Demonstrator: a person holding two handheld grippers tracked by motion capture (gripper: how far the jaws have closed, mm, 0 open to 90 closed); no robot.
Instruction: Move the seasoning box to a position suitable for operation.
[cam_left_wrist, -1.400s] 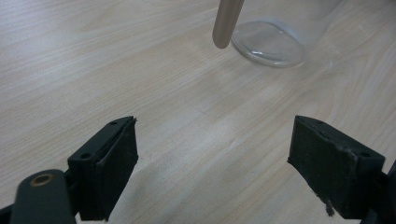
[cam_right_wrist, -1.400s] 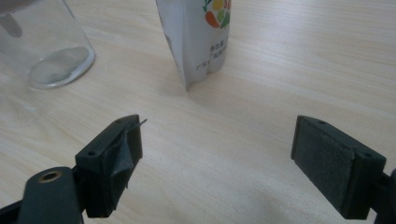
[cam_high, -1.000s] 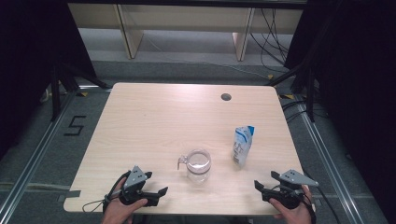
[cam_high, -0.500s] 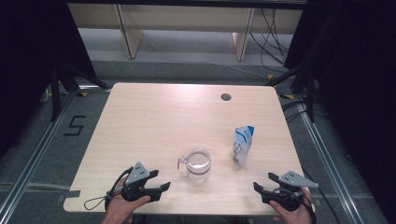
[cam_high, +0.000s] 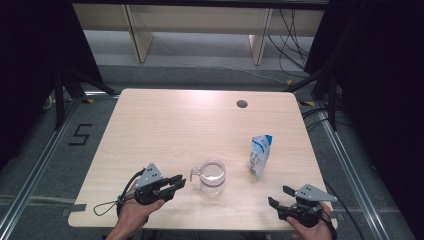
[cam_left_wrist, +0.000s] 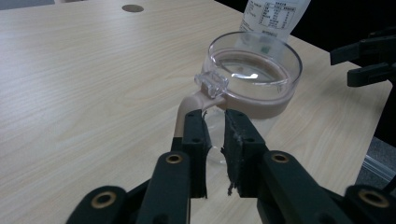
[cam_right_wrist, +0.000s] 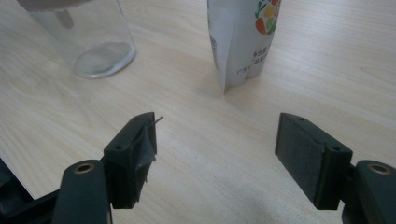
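The left tool (cam_left_wrist: 215, 122), its jaws just closing to a narrow gap, holds nothing, tips just short of the glass jar's (cam_high: 212, 176) handle (cam_left_wrist: 189, 109). The right tool (cam_right_wrist: 217, 140) gapes wide and empty, near the pouch (cam_right_wrist: 243, 37).

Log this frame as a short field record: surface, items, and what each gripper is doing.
surface: wooden table
items: clear glass jar with tan handle; white pouch upright to its right
left gripper: jaws have just been closing, now narrow, tips at the jar's handle, nothing clamped between them
right gripper: jaws wide apart over bare table, short of the pouch, holding nothing
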